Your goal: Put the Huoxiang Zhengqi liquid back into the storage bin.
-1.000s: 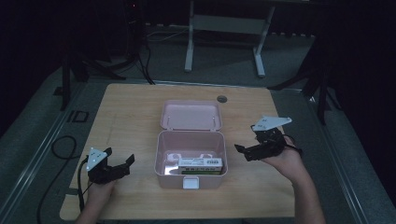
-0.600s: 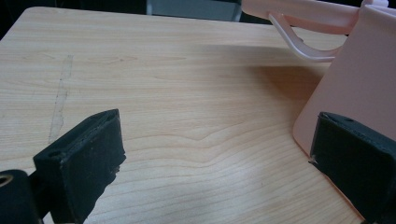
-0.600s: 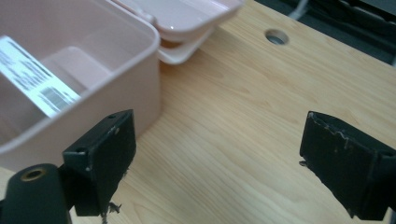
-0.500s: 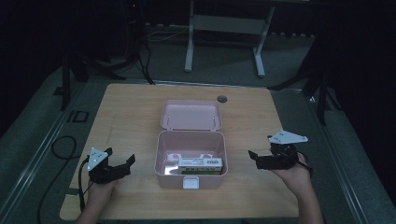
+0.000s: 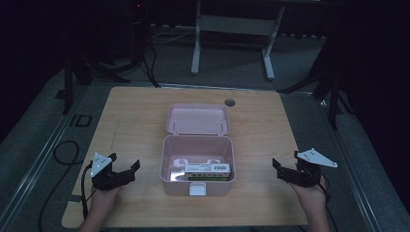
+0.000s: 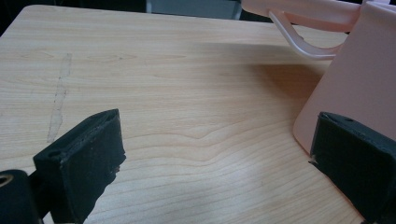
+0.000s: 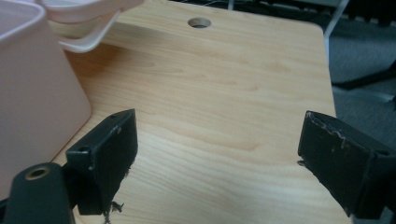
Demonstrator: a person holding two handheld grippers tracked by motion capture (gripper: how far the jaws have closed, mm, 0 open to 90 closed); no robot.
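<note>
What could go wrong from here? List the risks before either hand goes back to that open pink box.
1. The pink box stands with its lid laid open behind; a push from one side could slide it on the smooth table, since neither gripper braces it.
2. The left gripper sits close beside the box wall; its far finger might bump it.
3. The packet lies flat and deep inside, so open fingers of the right gripper may catch the rim.
</note>
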